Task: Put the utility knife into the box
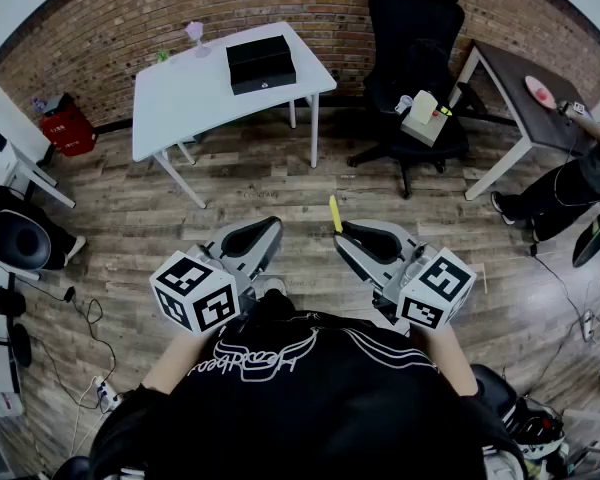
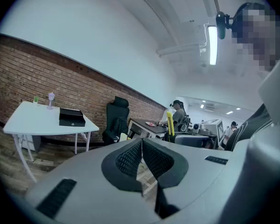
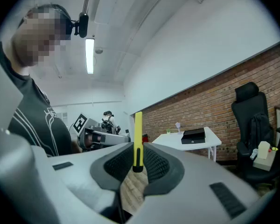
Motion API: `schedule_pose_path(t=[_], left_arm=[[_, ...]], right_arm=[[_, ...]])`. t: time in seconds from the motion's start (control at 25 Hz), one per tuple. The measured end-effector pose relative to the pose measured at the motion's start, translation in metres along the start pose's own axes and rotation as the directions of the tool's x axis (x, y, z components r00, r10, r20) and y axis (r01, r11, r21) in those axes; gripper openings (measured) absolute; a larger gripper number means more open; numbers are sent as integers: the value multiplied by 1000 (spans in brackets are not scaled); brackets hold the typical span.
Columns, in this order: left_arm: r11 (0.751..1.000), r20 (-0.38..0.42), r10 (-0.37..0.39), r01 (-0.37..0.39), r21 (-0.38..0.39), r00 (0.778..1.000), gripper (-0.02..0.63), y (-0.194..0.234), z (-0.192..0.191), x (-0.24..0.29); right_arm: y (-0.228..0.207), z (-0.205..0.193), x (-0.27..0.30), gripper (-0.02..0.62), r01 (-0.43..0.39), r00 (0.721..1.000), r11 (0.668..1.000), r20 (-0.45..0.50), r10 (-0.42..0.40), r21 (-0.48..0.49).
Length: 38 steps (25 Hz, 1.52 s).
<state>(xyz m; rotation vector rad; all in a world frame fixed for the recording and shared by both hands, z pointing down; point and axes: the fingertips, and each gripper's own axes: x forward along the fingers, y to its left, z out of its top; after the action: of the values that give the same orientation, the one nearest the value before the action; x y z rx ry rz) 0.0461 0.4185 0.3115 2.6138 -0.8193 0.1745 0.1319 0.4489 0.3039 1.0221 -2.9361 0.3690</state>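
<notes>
My right gripper (image 1: 342,230) pinches the yellow knife (image 1: 334,214), which sticks out past its tips. My left gripper (image 1: 270,226) is closed on nothing. The black box (image 1: 261,64) sits on the white table (image 1: 180,98) well ahead across wood floor (image 1: 280,183), with an office chair (image 1: 415,58) to its right.

The left hand-held gripper (image 1: 268,228) and the right hand-held gripper (image 1: 344,232) make two of that kind. There is one yellow utility knife (image 1: 334,214), one black box (image 1: 261,64), two tables, a white table (image 1: 180,98) and a dark table (image 1: 508,80), and one black office chair (image 1: 415,30)
</notes>
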Motion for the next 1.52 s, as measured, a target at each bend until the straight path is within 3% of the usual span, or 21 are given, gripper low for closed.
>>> schedule_pose_path(t=[0.4,0.8,1.08,1.52], left_arm=[[999,-9,-16,16,-36,1000,32,24,-2,21],[996,-52,-40,36,-80,998,32,81,5,66],[994,-81,-55,47,-95,995,32,150,35,113],[987,-141,-41,18,-158,989,32,293,76,180]], right_arm=[[-32,-6,18,66,21,1000,998,-17,-20,51],[-89,-9,56,66,54,998,995,-45,-50,89],[-153,4,109,66,82,996,990,-53,-76,114],[-262,15,226,66,110,988,979,-122,-90,171]])
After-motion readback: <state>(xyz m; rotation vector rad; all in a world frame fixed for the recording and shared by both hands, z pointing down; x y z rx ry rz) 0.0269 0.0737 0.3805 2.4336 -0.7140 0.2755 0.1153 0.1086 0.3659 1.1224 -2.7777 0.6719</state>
